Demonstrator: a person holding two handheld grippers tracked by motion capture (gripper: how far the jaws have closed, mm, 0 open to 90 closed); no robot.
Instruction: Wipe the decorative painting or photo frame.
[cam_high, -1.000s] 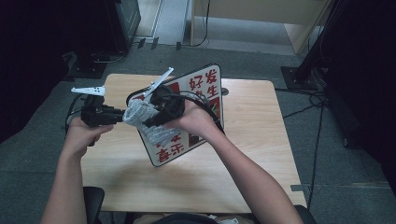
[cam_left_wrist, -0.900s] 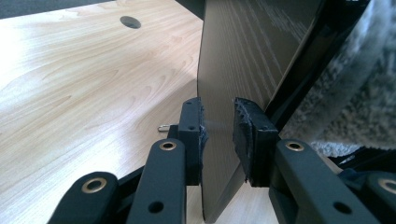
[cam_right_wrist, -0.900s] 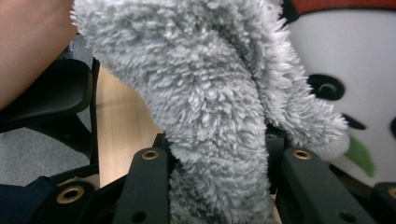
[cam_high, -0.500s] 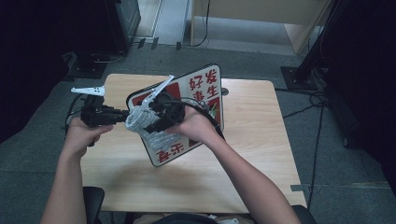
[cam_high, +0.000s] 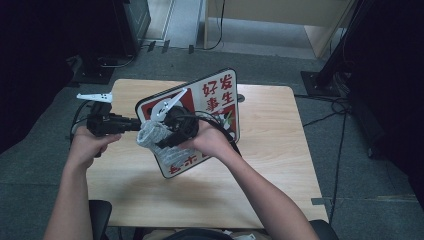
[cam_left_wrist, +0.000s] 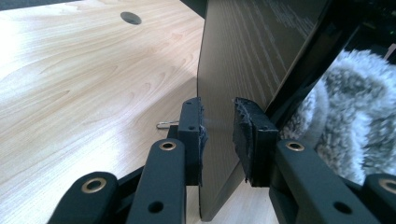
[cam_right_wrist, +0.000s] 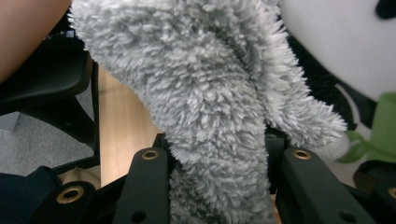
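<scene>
surface: wooden table | on it: paperclip

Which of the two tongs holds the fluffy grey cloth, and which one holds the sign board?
The right tongs are shut on the fluffy grey cloth. The left tongs instead clamp the thin edge of the sign board.

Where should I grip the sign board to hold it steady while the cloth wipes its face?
Grip the sign board by its thin left edge, coming in from the left, as the left gripper does now. The board stands tilted on the table, so that edge is free, away from the grey cloth.
</scene>
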